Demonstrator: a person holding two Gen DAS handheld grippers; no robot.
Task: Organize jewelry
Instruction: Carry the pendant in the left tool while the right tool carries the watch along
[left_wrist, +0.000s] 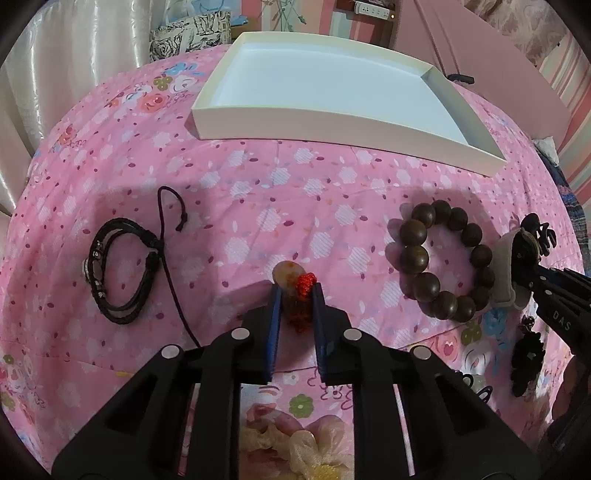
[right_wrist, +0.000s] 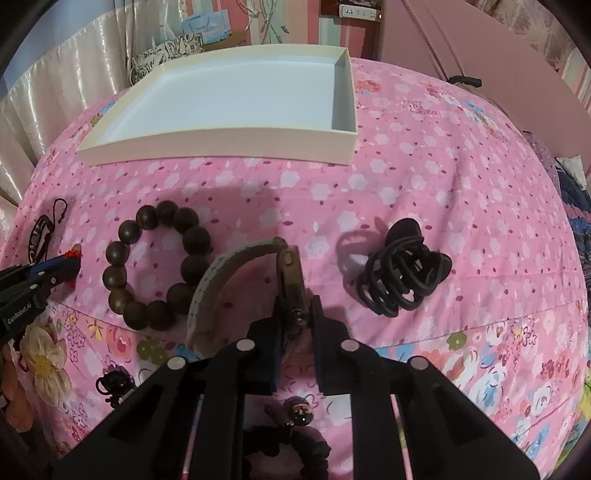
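Open pink bedspread runs between the jewelry row and the white tray, a wide lane with only the tray's low near wall as a sill. On the left, the black cord bracelet trails a loose cord into the gap. The wooden bead bracelet sits tight between both grippers; the black claw clip blocks the right flank.

Your left gripper pinches an amber pendant with a red knot, your right gripper a grey-strapped watch held on edge. Between them lies a dark wooden bead bracelet; the empty white tray sits far.
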